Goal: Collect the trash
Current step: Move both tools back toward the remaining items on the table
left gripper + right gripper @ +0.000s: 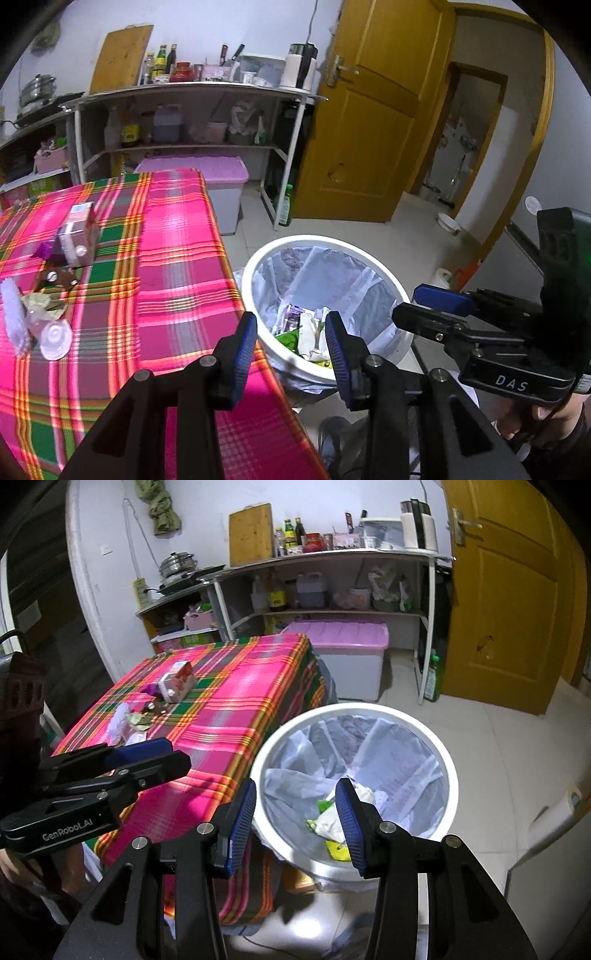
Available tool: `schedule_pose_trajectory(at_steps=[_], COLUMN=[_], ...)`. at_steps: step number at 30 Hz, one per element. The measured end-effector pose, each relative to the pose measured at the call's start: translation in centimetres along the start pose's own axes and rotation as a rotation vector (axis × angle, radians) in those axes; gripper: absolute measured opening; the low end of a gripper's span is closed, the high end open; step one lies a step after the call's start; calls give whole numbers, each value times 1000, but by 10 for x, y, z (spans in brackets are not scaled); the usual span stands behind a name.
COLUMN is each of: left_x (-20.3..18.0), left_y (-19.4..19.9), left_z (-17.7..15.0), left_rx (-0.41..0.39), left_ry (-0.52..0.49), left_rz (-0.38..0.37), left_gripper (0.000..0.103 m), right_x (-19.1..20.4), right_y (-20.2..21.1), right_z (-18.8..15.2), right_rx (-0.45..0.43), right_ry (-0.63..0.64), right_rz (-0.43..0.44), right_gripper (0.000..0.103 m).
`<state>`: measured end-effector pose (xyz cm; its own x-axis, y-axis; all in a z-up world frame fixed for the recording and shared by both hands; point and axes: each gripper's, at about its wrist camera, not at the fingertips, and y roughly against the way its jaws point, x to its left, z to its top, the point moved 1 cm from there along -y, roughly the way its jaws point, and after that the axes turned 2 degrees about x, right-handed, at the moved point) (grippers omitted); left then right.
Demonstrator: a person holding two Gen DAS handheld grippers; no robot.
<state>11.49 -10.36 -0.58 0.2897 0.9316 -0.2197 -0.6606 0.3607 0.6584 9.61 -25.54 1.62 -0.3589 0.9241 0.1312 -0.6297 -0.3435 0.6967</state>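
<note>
Trash lies in two places: some already in a white round bin on the tiled floor, and some on the table beside it. The bin stands just beside the table's near corner and is lined with a thin translucent bag. At its bottom sit crumpled wrappers in white, green and yellow.

A bright pink, green and orange plaid cloth covers the table. On its far left part lies a small drink carton on its side, with a purple scrap touching it. Nearer are a brown piece, a crumpled pale wrapper, a white tissue and a clear plastic cup lying tipped over.

Both tools have black arms and blue ribbed pads. The left hand-held gripper hovers over the table's edge and the bin's rim, its jaws parted with nothing between them. The right hand-held gripper hangs over the bin's near rim, released too, gripping nothing. Each camera also sees the other tool from the side, with part of a person's hand beneath it.

Behind the table stand a white metal shelf crowded with bottles and jars, a pink-lidded storage box on the floor, and a yellow-brown wooden door standing open.
</note>
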Motion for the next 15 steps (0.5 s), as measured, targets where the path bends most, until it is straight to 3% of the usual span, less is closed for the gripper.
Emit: schedule_pose_trajectory(at_steps=[15], left_x=[33], left_y=[44], left_z=[-16], left_rx=[-76], left_ry=[52], left_rz=[86], left_gripper=[38], right_x=[43], right_y=[3], right_z=[4], right_rx=[-33], right_ry=[74], right_rz=[53], right_gripper=[46])
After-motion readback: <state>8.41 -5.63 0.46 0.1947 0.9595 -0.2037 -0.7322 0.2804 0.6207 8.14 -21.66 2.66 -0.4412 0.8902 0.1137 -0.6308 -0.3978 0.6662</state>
